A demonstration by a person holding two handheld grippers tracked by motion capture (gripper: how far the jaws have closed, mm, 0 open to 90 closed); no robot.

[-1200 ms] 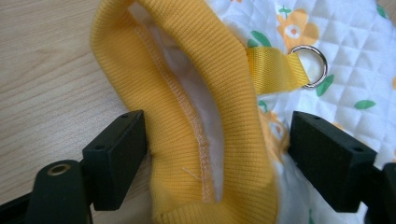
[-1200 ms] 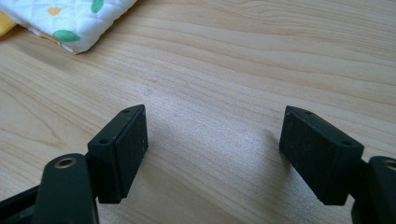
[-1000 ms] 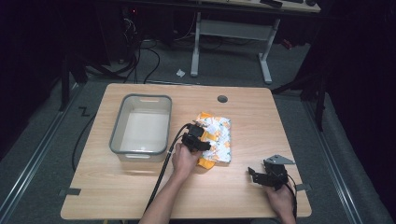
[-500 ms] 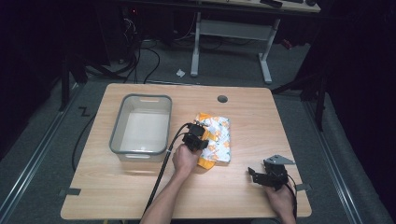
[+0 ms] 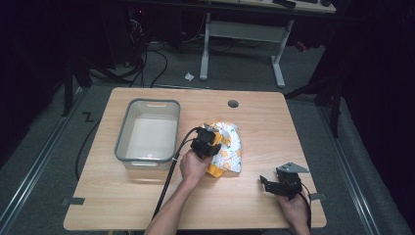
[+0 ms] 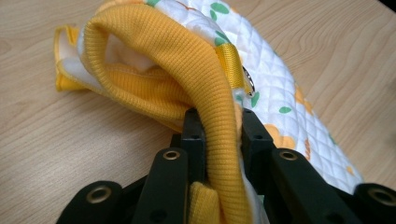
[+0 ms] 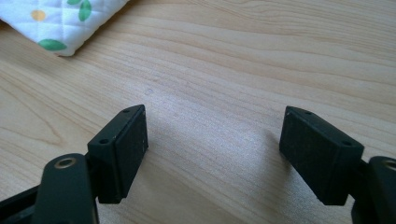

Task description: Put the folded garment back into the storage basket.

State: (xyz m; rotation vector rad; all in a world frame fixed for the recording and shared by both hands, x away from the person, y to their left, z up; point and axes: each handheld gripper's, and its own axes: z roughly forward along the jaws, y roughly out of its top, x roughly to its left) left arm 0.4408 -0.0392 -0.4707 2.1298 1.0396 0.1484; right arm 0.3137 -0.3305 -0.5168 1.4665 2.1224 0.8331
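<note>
A quilted white garment (image 5: 231, 147) with orange and green print and yellow ribbed trim lies in the middle of the wooden table (image 5: 274, 127). My left gripper (image 5: 207, 143) is over its left edge. In the left gripper view the jaws of the left gripper (image 6: 217, 122) are shut on a fold of the yellow ribbed trim (image 6: 187, 60), which is raised off the wood. My right gripper (image 5: 277, 185) rests near the table's front right, open, with bare wood between its jaws in the right gripper view (image 7: 215, 135). A corner of the garment (image 7: 60, 23) shows at that view's top left.
A clear plastic bin (image 5: 147, 104) stands empty left of the garment, close to my left hand. A round cable hole (image 5: 233, 104) sits near the table's far edge. Cables trail from both grippers toward the front edge.
My left gripper has shut on the garment's yellow trim and risen a little, bunching that edge up. The right gripper has stayed where it was.
</note>
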